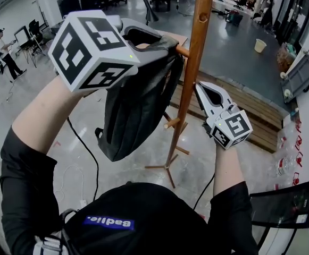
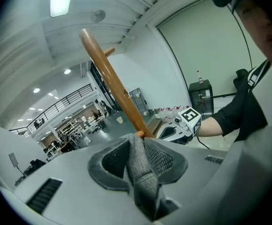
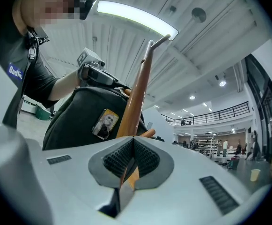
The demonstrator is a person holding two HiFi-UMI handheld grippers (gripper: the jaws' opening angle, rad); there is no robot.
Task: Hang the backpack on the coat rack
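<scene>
A dark grey backpack point(image 1: 138, 105) hangs beside the wooden coat rack pole point(image 1: 195, 52), close under a short peg point(image 1: 182, 50). My left gripper point(image 1: 167, 42) is shut on the backpack's grey woven top strap point(image 2: 138, 172), which fills the gap between the pads just short of the peg point(image 2: 139, 134) and pole point(image 2: 110, 86). My right gripper point(image 1: 199, 86) hovers to the right of the pole, lower down, with its jaws shut and nothing between them. In the right gripper view the backpack point(image 3: 86, 121) bears a yellow badge and rests against the pole point(image 3: 138, 97), straight beyond my right gripper point(image 3: 133, 142).
The rack's spread wooden feet point(image 1: 167, 166) stand on a grey floor. A lower peg point(image 1: 171, 123) sticks out under the bag. A wooden platform point(image 1: 252, 110) lies behind the rack, and a cable point(image 1: 85, 147) trails on the floor. A person point(image 1: 5, 49) stands far left.
</scene>
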